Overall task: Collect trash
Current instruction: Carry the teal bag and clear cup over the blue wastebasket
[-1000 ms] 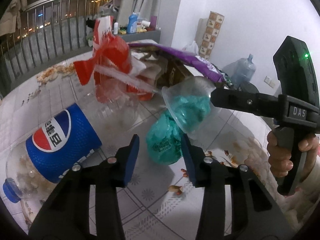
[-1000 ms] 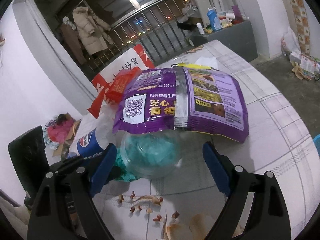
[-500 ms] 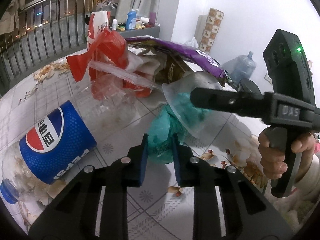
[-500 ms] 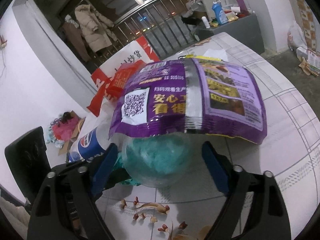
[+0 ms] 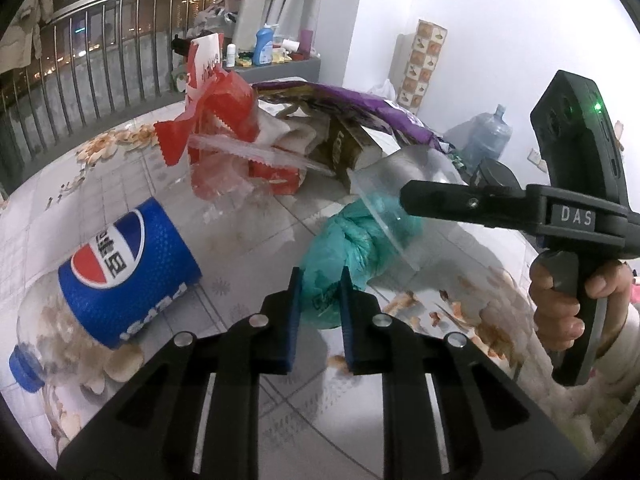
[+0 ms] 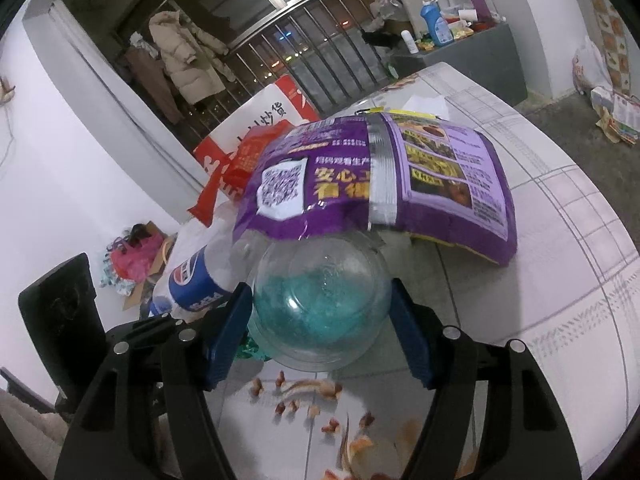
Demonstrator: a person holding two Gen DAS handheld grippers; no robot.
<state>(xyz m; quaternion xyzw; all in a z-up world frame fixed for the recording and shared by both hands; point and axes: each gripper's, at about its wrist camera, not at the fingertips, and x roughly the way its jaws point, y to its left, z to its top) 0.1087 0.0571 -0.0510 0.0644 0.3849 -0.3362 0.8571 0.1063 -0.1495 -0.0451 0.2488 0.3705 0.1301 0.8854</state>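
Observation:
A crumpled teal plastic bag lies on the tiled table, its far end stuffed into a clear plastic cup that lies on its side. My left gripper is closing on the bag's near end, and the blue pads squeeze it. In the right wrist view the clear cup sits between the pads of my right gripper. Its jaws are closing and stand right at the cup's sides, which keep their round shape. A purple snack bag rests on top of the cup.
A Pepsi bottle filled with shells lies at the left. Red wrappers and a brown box are piled behind. Nut shells and skins litter the table. A hand holds the right gripper's handle.
The left jaws have narrowed onto the teal bag's near end. The right jaws have come in from wide apart to the cup's sides, and the right gripper has edged closer to the cup.

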